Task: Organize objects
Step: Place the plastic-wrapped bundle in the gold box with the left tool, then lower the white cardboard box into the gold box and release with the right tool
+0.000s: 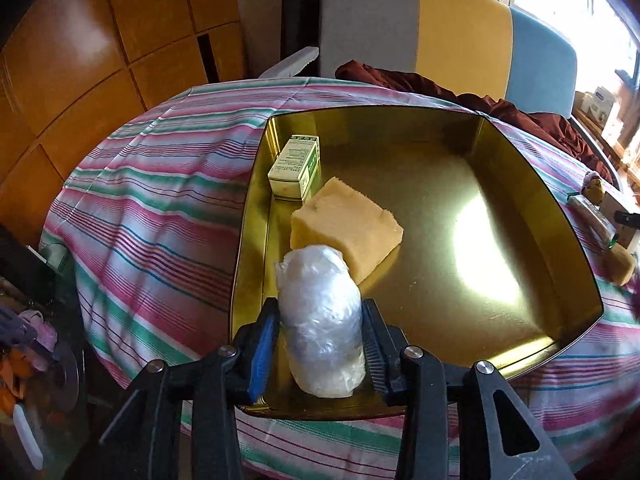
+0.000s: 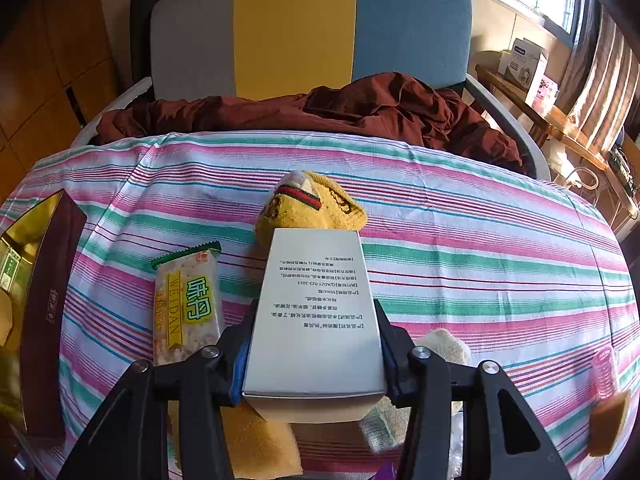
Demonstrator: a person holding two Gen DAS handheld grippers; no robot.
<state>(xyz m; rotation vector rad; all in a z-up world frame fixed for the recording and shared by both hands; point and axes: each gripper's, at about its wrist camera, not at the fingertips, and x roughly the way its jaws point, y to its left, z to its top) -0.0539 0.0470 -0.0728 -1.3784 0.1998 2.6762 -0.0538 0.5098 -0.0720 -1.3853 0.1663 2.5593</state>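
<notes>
A gold tin (image 1: 540,184) lies open on the striped cloth. Inside it are a small green-and-white box (image 1: 296,168), a yellow sponge block (image 1: 344,228) and a clear plastic-wrapped bundle (image 1: 320,320) resting on the tin's floor near the front wall. My left gripper (image 1: 320,308) stands around this bundle, its pads beside the wrap without visibly squeezing it. My right gripper (image 2: 316,306) is shut on a silver-white printed box (image 2: 316,312), held above the cloth. A snack bar (image 2: 186,304) lies just left of it and a yellow knitted sock (image 2: 312,208) beyond it.
The tin's dark outer wall (image 2: 48,312) is at the far left of the right wrist view. Sponge pieces (image 2: 260,444), a pink spring-like roller (image 2: 604,372) and a cream pad (image 2: 444,346) lie near the front edge. A maroon cloth (image 2: 360,108) and a chair (image 2: 296,28) are behind the table.
</notes>
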